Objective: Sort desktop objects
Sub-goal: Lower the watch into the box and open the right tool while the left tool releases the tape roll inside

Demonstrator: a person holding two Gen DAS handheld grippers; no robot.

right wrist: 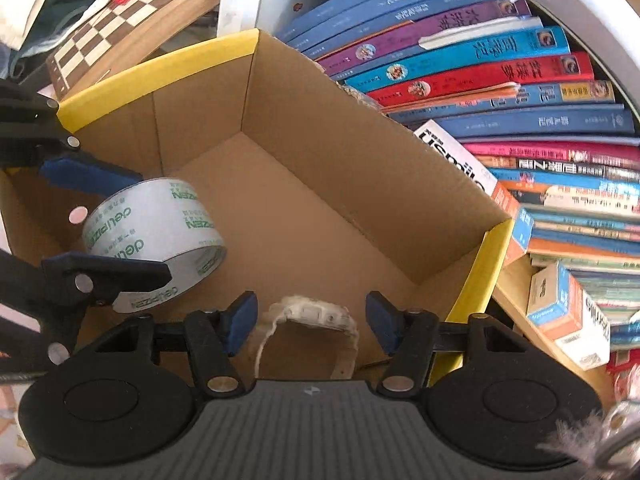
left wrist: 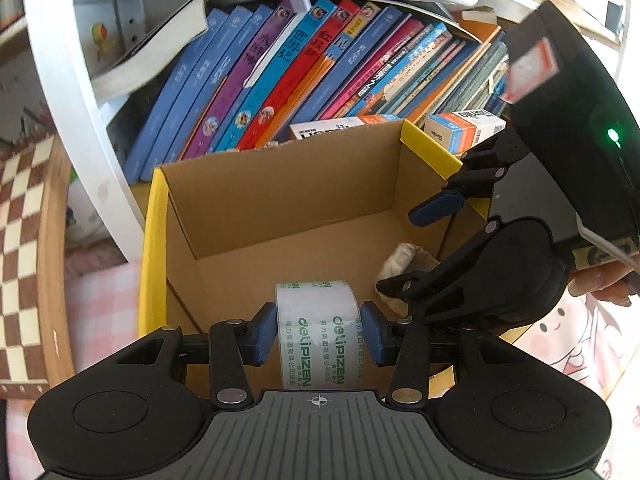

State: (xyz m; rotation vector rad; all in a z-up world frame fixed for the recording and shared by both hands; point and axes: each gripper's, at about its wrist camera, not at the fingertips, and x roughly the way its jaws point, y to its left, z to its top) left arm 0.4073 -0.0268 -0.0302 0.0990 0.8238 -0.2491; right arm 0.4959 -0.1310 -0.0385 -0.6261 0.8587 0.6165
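Observation:
A cardboard box [left wrist: 288, 200] with yellow-taped rims stands open in front of a bookshelf; it also shows in the right wrist view [right wrist: 320, 184]. My left gripper [left wrist: 318, 330] is shut on a white roll of packing tape [left wrist: 320, 332] and holds it inside the box. The roll shows in the right wrist view [right wrist: 156, 224] between the left gripper's fingers [right wrist: 88, 174]. My right gripper [right wrist: 312, 320] is open above a small off-white twine roll [right wrist: 316, 314] lying on the box floor. In the left wrist view the right gripper [left wrist: 404, 248] hangs over the twine roll [left wrist: 400, 264].
A row of leaning books [left wrist: 320, 72] fills the white shelf behind the box. A small orange and blue carton [right wrist: 568, 312] lies right of the box. A chessboard [left wrist: 20, 248] stands at the left. The desk has a pink cover [left wrist: 100, 312].

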